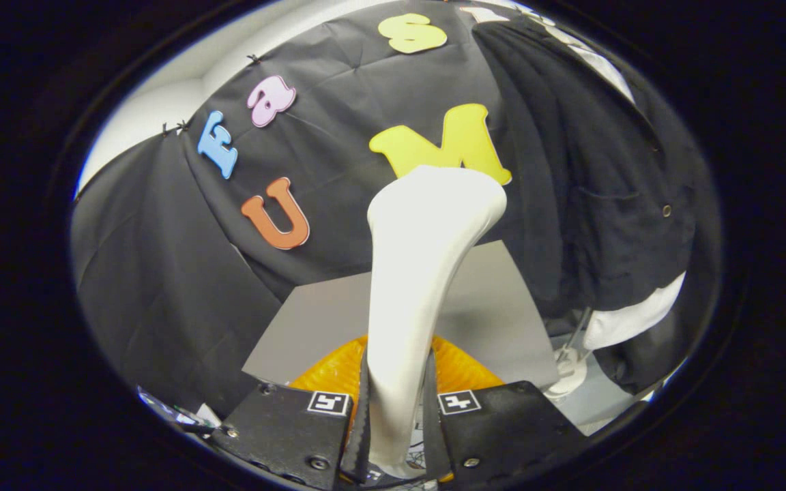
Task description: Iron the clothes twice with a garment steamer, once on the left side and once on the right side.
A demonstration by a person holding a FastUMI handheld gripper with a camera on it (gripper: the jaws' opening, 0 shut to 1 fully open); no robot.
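A white garment steamer (419, 273) stands up between my fingers, its handle narrow at the bottom and its head flaring wide at the top. My gripper (396, 436) is shut on the steamer's handle, with a finger pressed to each side. To the right hangs a black shirt (591, 177) on a white mannequin torso (632, 317), with a chest pocket and small buttons showing. The steamer head is apart from the shirt, to its left.
An orange ribbed object (328, 372) lies just beyond the fingers on a grey tabletop (495, 320). The mannequin's stand (567, 365) rests at the table's right. Black cloth walls close the back and left.
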